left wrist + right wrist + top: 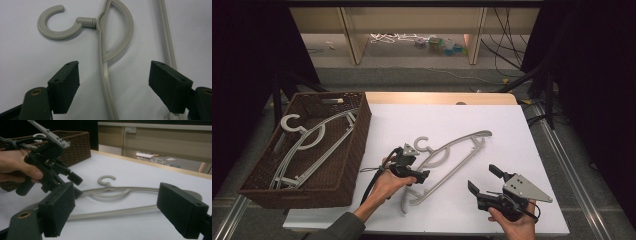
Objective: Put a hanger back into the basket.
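Note:
A grey plastic hanger [452,150] lies flat on the white table top [512,130], its hook [423,144] pointing towards the basket. My left gripper [419,165] hovers low over the hanger's near arm, just below the hook. In the left gripper view the jaws stand wide apart [115,82] and the hanger's arm [105,70] runs up between them, untouched by either pad, with the hook [53,30] beyond. My right gripper [483,178] rests near the table's front right, open and empty [116,207], facing the hanger [112,192] and the left gripper [76,185].
A brown wicker basket [357,135] stands at the table's left and holds more grey hangers [307,145]. It also appears behind the left hand [75,145]. Beyond the table's far edge, cables and small items lie on the floor [437,45].

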Demonstrator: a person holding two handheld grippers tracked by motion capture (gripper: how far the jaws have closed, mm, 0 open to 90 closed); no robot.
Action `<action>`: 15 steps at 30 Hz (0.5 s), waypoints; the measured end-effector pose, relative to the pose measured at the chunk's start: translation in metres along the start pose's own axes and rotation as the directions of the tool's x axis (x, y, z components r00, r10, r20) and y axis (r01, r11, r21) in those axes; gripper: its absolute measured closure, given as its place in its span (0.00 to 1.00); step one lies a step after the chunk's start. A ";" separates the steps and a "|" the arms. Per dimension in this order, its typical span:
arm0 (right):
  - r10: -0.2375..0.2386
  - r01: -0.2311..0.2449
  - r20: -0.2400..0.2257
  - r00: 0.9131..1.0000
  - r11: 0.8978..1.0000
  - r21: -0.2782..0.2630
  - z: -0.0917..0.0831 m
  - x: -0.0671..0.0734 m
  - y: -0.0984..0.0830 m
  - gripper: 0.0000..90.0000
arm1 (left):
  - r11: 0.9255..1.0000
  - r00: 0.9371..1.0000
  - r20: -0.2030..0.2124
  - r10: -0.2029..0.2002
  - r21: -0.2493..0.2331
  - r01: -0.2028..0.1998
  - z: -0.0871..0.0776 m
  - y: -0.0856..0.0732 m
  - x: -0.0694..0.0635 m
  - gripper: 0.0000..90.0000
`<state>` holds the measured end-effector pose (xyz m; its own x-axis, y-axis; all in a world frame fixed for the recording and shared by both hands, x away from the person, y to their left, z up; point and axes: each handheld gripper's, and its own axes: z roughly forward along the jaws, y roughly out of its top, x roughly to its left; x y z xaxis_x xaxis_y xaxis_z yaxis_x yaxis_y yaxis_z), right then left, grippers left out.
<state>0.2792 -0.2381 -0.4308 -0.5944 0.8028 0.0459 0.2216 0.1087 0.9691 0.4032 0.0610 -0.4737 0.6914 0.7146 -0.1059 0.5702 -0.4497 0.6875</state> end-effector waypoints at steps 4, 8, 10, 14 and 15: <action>0.003 -0.003 0.003 1.000 1.000 -0.001 0.000 -0.001 0.000 0.18 | 1.000 1.000 0.014 0.002 0.028 -0.002 0.003 0.005 0.006 0.30; -0.007 0.007 0.009 1.000 1.000 0.019 -0.003 -0.002 0.001 0.18 | 0.998 1.000 0.019 0.021 0.065 -0.022 0.007 0.007 0.010 0.31; -0.003 0.003 0.006 1.000 1.000 0.012 -0.001 -0.001 0.000 0.18 | 0.997 1.000 0.017 0.026 0.078 -0.027 0.009 0.008 0.010 0.31; 0.004 -0.004 0.002 1.000 1.000 -0.001 0.000 -0.001 0.000 0.18 | 0.994 0.999 0.011 0.043 0.101 -0.044 0.013 0.010 0.010 0.33; -0.004 0.004 0.012 1.000 1.000 0.012 -0.001 -0.001 0.000 0.18 | 0.993 0.999 0.015 0.047 0.105 -0.049 0.014 0.011 0.010 0.33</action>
<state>0.2795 -0.2395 -0.4306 -0.5861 0.8093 0.0393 0.2288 0.1187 0.9662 0.4225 0.0564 -0.4773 0.7243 0.6843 -0.0840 0.5792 -0.5379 0.6125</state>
